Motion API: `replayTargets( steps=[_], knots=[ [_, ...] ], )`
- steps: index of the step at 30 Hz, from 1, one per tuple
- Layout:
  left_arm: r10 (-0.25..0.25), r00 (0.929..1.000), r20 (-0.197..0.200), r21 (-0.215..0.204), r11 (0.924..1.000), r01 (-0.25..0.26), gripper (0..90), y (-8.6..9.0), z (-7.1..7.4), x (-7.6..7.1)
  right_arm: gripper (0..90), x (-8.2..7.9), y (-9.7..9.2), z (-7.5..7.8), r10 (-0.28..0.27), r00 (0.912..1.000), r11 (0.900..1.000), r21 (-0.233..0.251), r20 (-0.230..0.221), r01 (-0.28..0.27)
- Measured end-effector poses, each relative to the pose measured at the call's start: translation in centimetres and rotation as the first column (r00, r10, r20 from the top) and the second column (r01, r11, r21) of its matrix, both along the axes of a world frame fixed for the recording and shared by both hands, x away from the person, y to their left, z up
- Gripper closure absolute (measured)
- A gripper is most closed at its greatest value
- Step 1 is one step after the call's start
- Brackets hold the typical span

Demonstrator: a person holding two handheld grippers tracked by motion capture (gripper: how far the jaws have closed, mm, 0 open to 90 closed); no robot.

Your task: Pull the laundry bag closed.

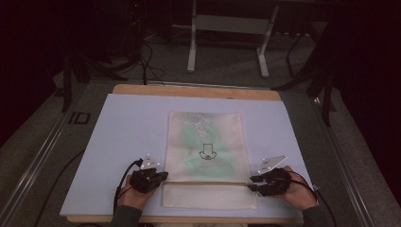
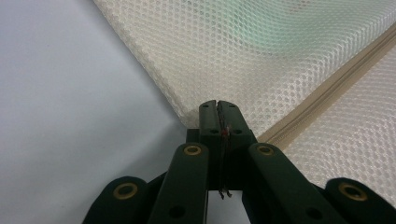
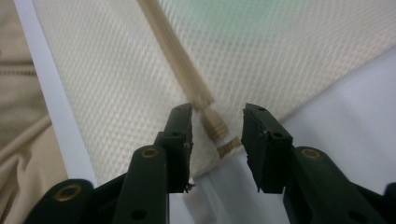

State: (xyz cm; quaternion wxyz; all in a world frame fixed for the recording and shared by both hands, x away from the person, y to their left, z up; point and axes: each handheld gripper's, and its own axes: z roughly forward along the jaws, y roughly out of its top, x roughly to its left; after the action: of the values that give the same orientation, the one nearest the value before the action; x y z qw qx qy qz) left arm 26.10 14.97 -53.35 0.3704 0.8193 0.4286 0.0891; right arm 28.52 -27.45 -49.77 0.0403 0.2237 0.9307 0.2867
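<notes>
A cream mesh bag (image 1: 205,142) with something green inside lies flat on a white board (image 1: 123,142). A beige zipper (image 1: 208,182) runs across the bag near its front end. My left gripper (image 1: 163,176) is at the bag's left edge beside the zipper. In the left gripper view its jaws are shut (image 2: 217,114) on the edge of the mesh (image 2: 261,56). My right gripper (image 1: 250,183) is at the zipper's right end. It is open (image 3: 215,133), and the zipper pull (image 3: 215,125) lies between its fingers, untouched. The zipper track (image 3: 173,51) runs away from it.
The board rests on a wooden tabletop (image 1: 196,91). A white metal frame (image 1: 191,52) and cables (image 1: 146,61) are on the floor beyond. Bare board lies left and right of the bag. Beige fabric (image 3: 18,140) shows past the board's edge in the right gripper view.
</notes>
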Motion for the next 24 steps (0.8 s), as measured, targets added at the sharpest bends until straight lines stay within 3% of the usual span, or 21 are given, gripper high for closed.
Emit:
replayTargets(
  steps=[3,11,20,24],
  knots=[
    [-0.005,1.0000,0.008,0.004,1.0000,0.005,87.3,0.0,0.0,-0.1,59.8,0.2,0.0,-0.1,-0.015,0.9999,0.9995,0.027,0.009,0.014],
    [-0.003,0.9992,0.041,0.019,0.9998,0.002,85.8,0.0,0.1,-0.3,55.8,0.5,-0.5,0.1,-0.076,0.9968,0.9963,0.042,0.025,0.074],
    [0.036,0.9966,0.074,0.026,0.9989,-0.038,83.4,0.5,0.3,-0.3,53.1,0.9,-1.3,0.0,-0.158,0.9866,0.9851,0.074,0.039,0.155],
    [0.056,0.9957,0.074,0.024,0.9981,-0.058,82.2,0.9,0.3,-0.2,49.6,1.2,-1.5,-0.1,-0.210,0.9754,0.9756,0.078,0.066,0.205]
  ],
)
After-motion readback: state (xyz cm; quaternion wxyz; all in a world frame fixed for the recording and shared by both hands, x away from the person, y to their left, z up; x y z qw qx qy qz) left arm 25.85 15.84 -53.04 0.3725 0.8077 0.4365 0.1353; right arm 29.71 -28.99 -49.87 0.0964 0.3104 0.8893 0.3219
